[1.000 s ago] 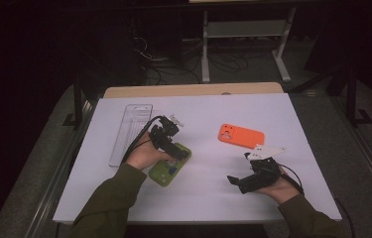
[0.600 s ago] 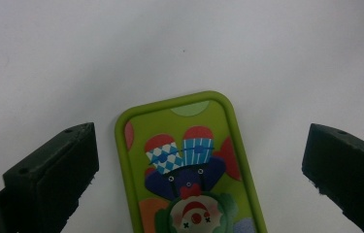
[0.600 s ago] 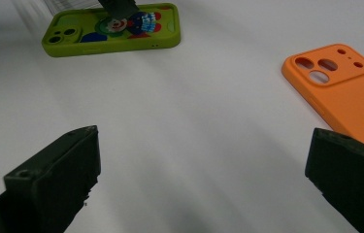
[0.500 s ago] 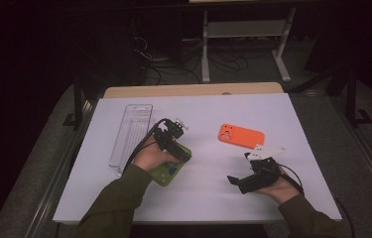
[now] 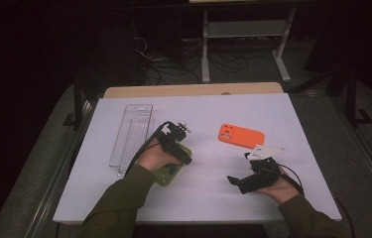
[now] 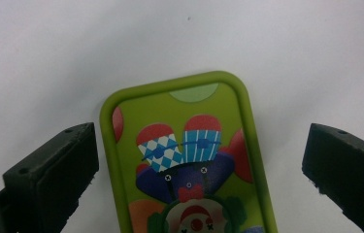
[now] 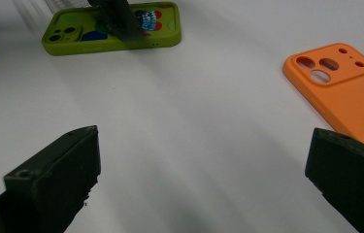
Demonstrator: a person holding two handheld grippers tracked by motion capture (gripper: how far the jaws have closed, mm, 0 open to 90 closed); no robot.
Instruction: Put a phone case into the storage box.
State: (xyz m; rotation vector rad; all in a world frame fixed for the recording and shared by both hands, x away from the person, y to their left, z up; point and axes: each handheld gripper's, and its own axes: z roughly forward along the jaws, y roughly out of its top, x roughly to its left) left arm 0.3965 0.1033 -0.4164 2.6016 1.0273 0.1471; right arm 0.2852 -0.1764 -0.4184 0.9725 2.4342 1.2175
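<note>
Jaws wide on both grippers. High view: left gripper [image 5: 176,144] over the lime-green cartoon-printed phone case [image 5: 169,173], flat on the white table [image 5: 213,198]; right gripper [image 5: 253,176] well apart. Left gripper view: case between jaws, untouched. Right gripper view: orange silicone phone case [image 7: 344,92] at right.

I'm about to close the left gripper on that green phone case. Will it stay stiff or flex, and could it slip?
The green phone case looks like a thin, empty shell with a soft raised rim, so it probably flexes when squeezed and is light. It lies flat on the white table, so it shouldn't roll. The left gripper straddles it, jaws open.
</note>
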